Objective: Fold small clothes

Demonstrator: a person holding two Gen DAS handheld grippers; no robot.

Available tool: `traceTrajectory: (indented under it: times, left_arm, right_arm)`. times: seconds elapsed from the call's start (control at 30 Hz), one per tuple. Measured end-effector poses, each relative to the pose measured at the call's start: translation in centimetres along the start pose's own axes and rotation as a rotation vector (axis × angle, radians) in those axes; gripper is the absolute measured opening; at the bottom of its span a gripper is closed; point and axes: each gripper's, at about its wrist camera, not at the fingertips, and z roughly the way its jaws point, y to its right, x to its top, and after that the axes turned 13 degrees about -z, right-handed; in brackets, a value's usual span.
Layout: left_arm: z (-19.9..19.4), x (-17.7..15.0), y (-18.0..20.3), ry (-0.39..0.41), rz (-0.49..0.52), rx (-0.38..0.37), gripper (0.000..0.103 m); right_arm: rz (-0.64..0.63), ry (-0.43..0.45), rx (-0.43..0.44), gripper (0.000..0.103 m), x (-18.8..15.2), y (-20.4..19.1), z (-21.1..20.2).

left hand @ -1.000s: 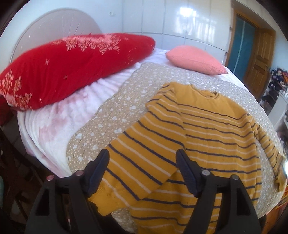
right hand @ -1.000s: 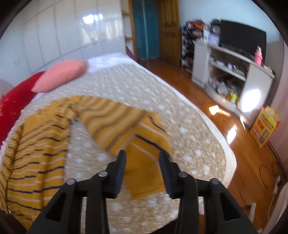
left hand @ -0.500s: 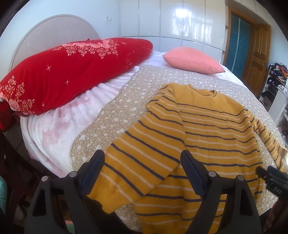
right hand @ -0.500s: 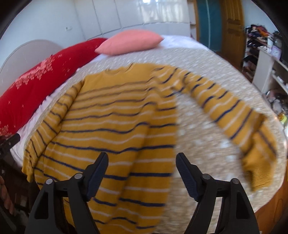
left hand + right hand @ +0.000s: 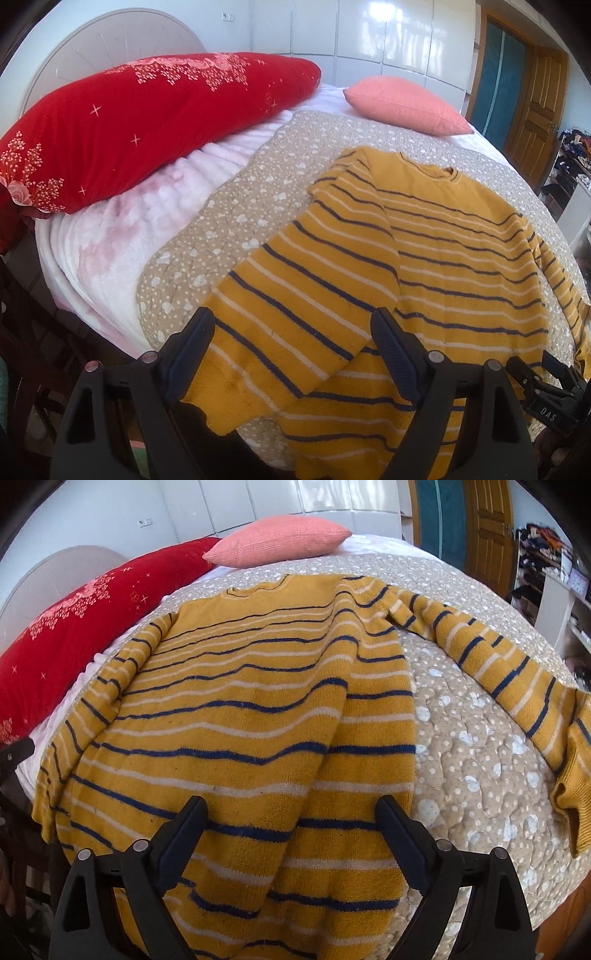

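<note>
Bed fills both views, covered by a beige dotted quilt with a pink-white fleece blanket showing on the headboard side. Long red pillow lies along the head end; smaller pink pillow sits next to it, near the white wall panels. Wooden door beyond the bed.

Yellow sweater with navy and white stripes lies flat on the quilt, neckline toward the pillows, hem at the near bed edge. One sleeve folded in over the body, cuff near the hem. Other sleeve spread out sideways on the quilt, cuff bunched near the bed edge, apart from the body.

Left gripper hovers over the folded-in sleeve, fingers wide apart, holding nothing. Right gripper hovers over the hem area of the sweater body, fingers wide apart, empty too. Its tip also shows at the lower right corner of the left wrist view.
</note>
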Motion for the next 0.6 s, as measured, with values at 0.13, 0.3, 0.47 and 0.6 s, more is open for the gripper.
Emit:
traceTrajectory:
  times: [0.13, 0.3, 0.47, 0.6]
  left_arm:
    - [0.7, -0.3, 0.5, -0.019, 0.015, 0.005, 0.086]
    - [1.9, -0.4, 0.6, -0.047, 0.023, 0.011, 0.086]
    - [5.1, 0.9, -0.1, -0.052, 0.039, 0.027, 0.085]
    - [8.1, 1.7, 0.1, -0.114, 0.098, -0.015, 0.071]
  right_arm:
    - [-0.041, 0.019, -0.026, 0.101, -0.2, -0.7, 0.2]
    - [-0.054, 0.033, -0.036, 0.103, -0.4, -0.8, 0.3]
    - [-0.071, 0.041, -0.036, 0.103, -0.5, -0.9, 0.3]
    - [-0.079, 0.039, -0.043, 0.103, -0.5, -1.0, 0.4]
